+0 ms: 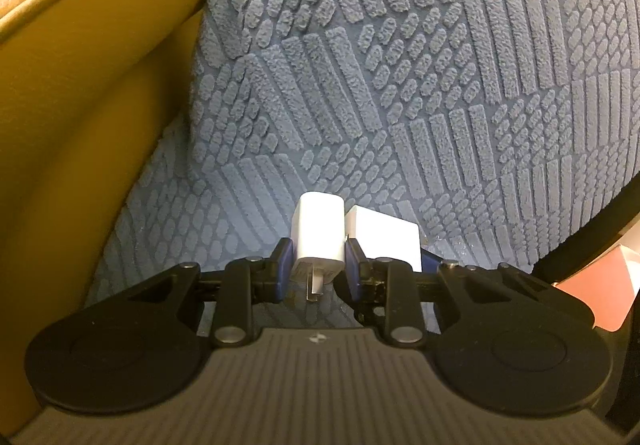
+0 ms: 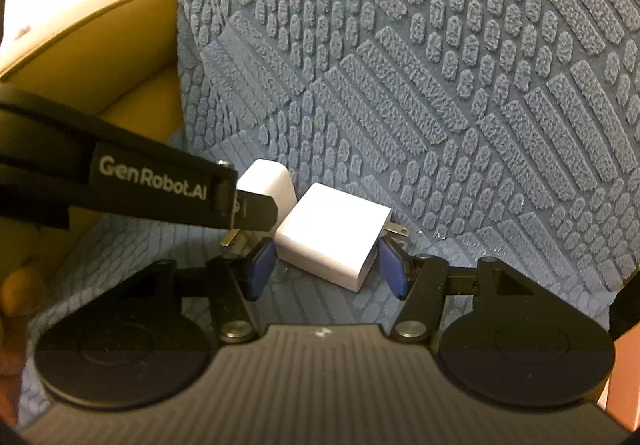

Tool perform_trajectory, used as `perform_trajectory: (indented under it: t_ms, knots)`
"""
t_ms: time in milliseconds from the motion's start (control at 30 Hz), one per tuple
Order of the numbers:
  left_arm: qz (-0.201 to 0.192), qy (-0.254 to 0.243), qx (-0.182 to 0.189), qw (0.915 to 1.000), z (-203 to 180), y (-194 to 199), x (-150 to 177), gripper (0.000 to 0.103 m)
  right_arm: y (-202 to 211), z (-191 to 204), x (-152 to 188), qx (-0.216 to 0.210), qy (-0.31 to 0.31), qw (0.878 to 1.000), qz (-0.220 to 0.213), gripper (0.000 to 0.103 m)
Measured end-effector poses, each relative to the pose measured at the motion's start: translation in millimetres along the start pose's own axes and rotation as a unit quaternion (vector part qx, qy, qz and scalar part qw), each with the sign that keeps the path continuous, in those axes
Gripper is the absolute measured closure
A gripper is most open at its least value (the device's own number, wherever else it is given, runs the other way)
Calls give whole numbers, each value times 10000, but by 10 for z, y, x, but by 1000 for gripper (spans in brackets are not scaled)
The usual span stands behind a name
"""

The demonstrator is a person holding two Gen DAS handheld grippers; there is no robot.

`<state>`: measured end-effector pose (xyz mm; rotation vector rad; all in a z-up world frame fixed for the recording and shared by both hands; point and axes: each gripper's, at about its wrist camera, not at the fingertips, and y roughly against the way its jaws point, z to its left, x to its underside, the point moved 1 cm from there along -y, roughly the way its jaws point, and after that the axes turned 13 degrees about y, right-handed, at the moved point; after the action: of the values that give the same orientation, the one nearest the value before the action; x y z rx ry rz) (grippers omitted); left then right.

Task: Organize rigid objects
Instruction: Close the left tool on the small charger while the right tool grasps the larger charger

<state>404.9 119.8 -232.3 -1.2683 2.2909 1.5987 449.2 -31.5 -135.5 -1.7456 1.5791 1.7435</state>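
Two white plug-in chargers lie side by side on blue textured fabric. My left gripper is shut on the small charger, its blue pads pressing both sides, with the metal prongs pointing back toward the camera. The larger square charger lies flat just to its right, prongs pointing right. My right gripper is open around that charger's near corner, a blue pad close on either side. In the right wrist view, a black finger of the left gripper crosses in from the left and hides part of the small charger.
The blue fabric rises steeply behind the chargers like a cushion. A yellow leather sofa arm curves along the left. An orange-pink object shows at the right edge beyond the fabric's dark border.
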Motion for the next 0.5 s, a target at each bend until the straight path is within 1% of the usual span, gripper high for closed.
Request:
perform_trajectory:
  t_ms: [200,500]
  knots:
    - [23,-24,15,10000,17,26,24,70,-54,59,-79,71,130,9998,129,44]
    - [36,-304,-23,9995,-19,118,155,71,186,-32,52,301,-134,9987,380,45]
